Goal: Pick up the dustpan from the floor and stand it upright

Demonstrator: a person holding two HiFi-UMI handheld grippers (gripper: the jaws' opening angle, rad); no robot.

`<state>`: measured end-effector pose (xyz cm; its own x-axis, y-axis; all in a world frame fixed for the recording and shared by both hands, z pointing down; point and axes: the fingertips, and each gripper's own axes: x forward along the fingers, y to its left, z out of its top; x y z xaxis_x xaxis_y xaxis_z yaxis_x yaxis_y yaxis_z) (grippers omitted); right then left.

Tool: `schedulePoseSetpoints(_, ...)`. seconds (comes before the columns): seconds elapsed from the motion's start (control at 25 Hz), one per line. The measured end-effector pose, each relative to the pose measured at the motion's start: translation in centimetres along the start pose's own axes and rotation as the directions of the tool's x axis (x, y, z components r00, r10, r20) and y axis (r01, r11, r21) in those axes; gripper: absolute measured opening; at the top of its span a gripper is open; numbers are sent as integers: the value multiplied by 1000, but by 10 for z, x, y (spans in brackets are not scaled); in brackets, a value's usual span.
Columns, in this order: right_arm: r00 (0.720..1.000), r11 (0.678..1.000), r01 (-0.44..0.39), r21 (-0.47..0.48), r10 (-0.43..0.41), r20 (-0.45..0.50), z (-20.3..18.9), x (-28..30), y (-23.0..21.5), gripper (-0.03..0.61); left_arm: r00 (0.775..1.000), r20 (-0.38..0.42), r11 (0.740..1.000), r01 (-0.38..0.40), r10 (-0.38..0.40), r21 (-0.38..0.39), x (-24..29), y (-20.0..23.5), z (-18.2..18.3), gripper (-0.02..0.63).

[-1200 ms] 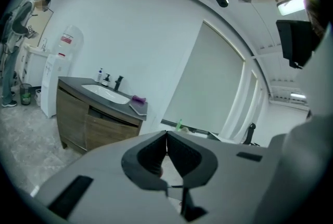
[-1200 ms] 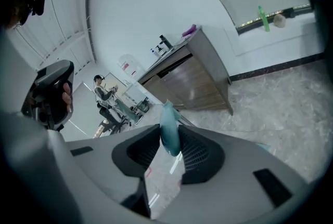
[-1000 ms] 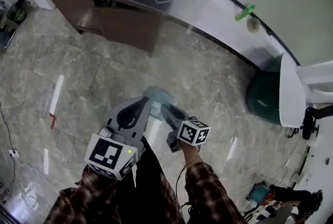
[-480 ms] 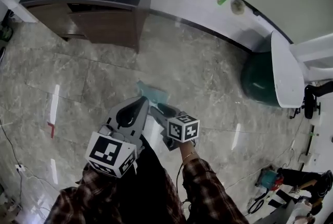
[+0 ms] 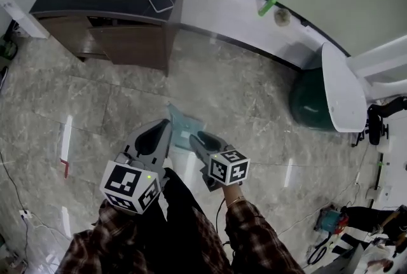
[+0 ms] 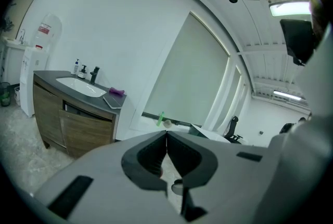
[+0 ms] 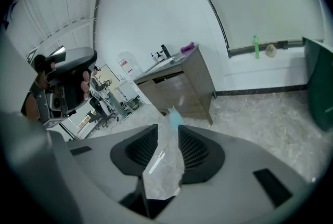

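Both empty: left hand-held gripper [image 6: 166, 133] has jaws together, right hand-held gripper [image 7: 167, 127] is opening

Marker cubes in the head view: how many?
2. One cube rides the left tongs, low left of centre; the other cube rides the right tongs beside it, jaws opening with nothing between. None looks hidden.

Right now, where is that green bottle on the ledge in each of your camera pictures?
Head view: green bottle upper right of centre, on the wall ledge.
Left gripper view: green bottle near the centre, on the same ledge.
Right gripper view: green bottle right side, upright on the ledge.
Shared landmark: the sink cabinet, left of the bottle everywhere.
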<state>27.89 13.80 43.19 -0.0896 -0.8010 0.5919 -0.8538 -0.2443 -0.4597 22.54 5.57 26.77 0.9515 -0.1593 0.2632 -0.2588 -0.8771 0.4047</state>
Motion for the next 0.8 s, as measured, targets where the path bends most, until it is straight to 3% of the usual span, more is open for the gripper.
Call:
schedulePoseSetpoints(0.2,990,994,-9,-107,24,142,68,-33,52,129,999,47,1000,-16,15,15,-21,-6,34,12)
schedulePoseSetpoints(0.4,934,976,-50,-214,122,335,153,-72,123,129,994,109,998,-32,25,59,-45,-15,80,12)
schedulePoseSetpoints(0.64,857,942,-98,-320,244,454,211,-119,207,57,980,195,992,-64,42,107,-78,-25,133,12)
schedulePoseSetpoints(0.8,844,914,-97,-394,285,455,222,-129,241,15,973,224,989,-85,55,125,-91,-21,153,12)
